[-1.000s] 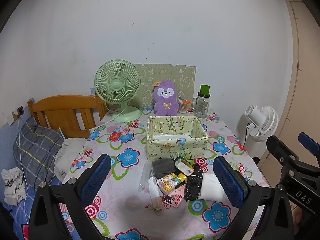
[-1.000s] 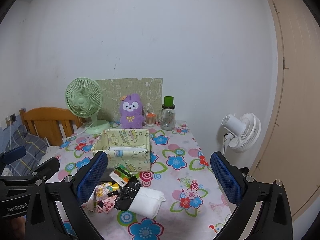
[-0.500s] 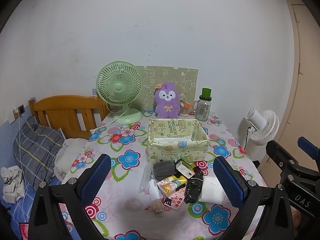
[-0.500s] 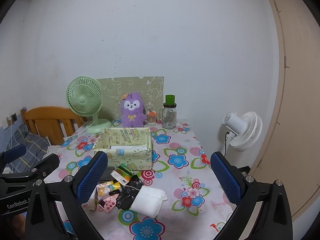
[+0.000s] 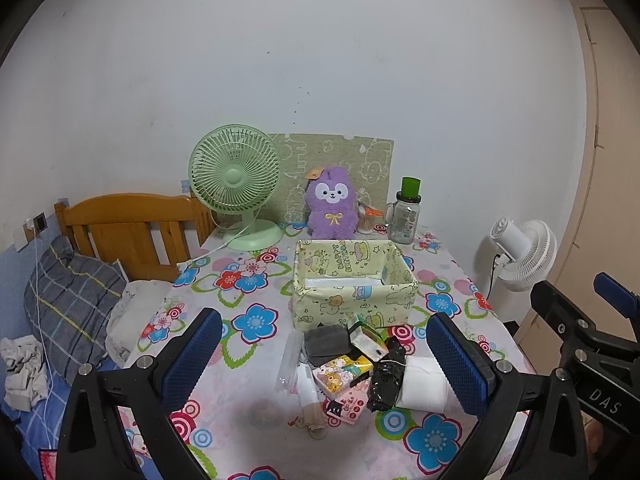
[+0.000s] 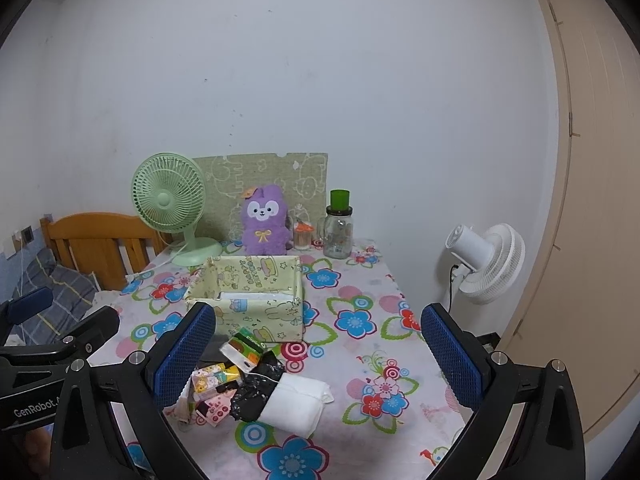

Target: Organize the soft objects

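Both grippers hover above the bench's near edge, the left gripper [image 5: 324, 360] and right gripper [image 6: 318, 354] with jaws spread wide and empty. A clean first pick probably means lowering squarely over the white folded cloth [image 6: 294, 402], plump and creased, lying in the clutter before the yellow fabric box [image 6: 256, 296].

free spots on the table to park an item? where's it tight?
Bare cloth right of the yellow box, toward the table's right edge; also left of it, before the green fan. Crowded: the pile in front of the box; the back row by the purple plush.
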Tool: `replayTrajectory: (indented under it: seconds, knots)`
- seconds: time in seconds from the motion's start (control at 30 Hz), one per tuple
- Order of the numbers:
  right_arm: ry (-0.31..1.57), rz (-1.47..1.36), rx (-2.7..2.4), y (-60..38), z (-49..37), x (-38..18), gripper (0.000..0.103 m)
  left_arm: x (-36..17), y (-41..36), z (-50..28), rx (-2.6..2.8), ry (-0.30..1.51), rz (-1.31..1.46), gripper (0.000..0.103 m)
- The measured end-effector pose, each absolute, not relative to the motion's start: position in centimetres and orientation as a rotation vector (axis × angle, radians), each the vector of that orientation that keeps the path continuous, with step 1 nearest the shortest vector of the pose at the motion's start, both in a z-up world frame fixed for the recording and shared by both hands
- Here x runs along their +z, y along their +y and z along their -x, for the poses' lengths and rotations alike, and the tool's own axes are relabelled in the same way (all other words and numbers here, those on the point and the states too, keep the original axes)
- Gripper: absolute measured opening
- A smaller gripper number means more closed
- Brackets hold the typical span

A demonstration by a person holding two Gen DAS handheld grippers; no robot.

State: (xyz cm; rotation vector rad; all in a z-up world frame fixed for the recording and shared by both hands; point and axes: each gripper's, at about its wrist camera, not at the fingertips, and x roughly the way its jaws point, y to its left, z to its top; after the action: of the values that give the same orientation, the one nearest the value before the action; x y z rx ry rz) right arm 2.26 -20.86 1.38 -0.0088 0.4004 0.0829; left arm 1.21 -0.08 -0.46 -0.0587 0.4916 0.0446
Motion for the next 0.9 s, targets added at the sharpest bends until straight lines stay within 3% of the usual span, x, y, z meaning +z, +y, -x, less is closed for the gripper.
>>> replayTrajectory:
  seconds: [0.9]
  knots:
    - [0.437,0.003,0.112,-20.0,-6.3,-0.8,0.103,-2.9,0.2,-5.0,0.071,0.558,0.049,0.103]
